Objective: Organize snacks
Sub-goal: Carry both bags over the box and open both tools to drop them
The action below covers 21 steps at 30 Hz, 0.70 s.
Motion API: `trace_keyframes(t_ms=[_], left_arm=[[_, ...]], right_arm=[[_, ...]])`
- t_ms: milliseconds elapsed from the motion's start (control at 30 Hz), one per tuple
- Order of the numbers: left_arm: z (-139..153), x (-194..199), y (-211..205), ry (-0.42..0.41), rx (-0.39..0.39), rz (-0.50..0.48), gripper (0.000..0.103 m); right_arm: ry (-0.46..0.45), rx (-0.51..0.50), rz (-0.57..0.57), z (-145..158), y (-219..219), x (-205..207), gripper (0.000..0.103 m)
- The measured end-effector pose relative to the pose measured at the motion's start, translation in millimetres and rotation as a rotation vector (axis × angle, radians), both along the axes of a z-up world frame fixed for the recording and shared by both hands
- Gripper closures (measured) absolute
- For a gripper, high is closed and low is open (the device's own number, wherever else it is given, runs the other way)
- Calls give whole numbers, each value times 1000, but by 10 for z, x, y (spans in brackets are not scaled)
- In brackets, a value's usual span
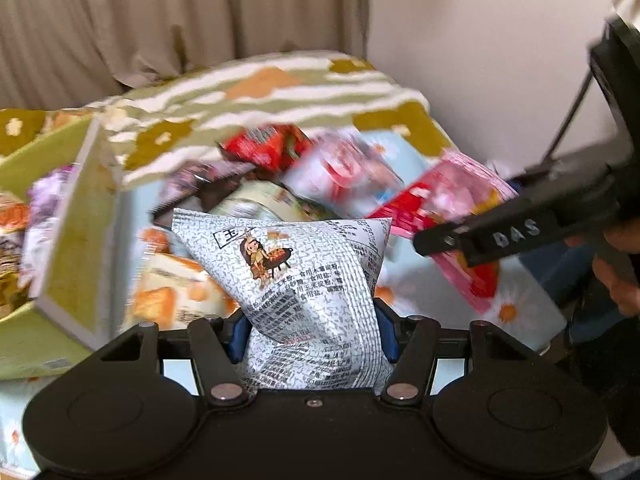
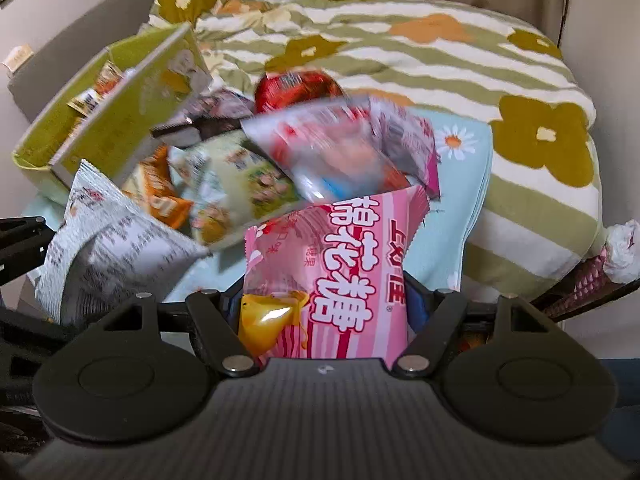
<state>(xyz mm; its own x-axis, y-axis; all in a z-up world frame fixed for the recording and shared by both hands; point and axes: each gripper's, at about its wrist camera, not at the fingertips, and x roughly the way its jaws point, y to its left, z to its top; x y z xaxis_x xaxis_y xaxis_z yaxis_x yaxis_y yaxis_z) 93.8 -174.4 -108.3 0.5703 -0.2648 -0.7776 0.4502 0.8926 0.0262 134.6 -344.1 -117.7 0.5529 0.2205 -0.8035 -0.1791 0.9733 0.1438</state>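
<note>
Bed, with striped flower blanket (image 2: pixel 400 60): the ground for everything; a pale blue daisy cloth (image 2: pixel 464 184) is spread on its near part.

Green box (image 2: pixel 36 148): open, on the far left of the cloth, some packets already inside; one flap (image 2: pixel 132 120) stands up on its near side. I judge this to be the destination, and the relation that governs my next move: it lies to the left and ahead of both claws, and the left hand is the nearer one.

Snack heap (image 2: pixel 248 176): loose packets, red, orange and green-white among them, piled on the cloth between the box and my claws.

Grey printed packet (image 1: pixel 296 280): clamped in the left gripper (image 1: pixel 310 330). The blue pads pinch its lower half, and its long axis runs up and away from the jaws, the top flared out wide. It hangs clear above the heap.

Pink marshmallow packet (image 2: pixel 340 276): clamped in the right gripper (image 2: pixel 326 312), long axis also running away from the jaws, the print reading sideways. In the left view it hangs off to the right, above the cloth.

Pose: both claws tip steeply downward over the cloth, side by side. I would swing the left across first, past the flap.
</note>
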Motion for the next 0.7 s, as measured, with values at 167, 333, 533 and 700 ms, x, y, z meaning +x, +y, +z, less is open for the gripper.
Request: trace_keyframes(t_ms=[167,333,533,700], left_arm=[[319,-130,245,-88,-7,89,40],[614,-186,605,-155,-16,191,40],[833,-55,1119,-193,-19,260,39],[960,199,1676,-191,-29,311,39]], right_arm=[[-79,14,43,329,134,-114,15],[-148,26,99,602,437,-96,15],[-197,66,139,850,978,101,15],[-220,105,151,980,1539,321,15]])
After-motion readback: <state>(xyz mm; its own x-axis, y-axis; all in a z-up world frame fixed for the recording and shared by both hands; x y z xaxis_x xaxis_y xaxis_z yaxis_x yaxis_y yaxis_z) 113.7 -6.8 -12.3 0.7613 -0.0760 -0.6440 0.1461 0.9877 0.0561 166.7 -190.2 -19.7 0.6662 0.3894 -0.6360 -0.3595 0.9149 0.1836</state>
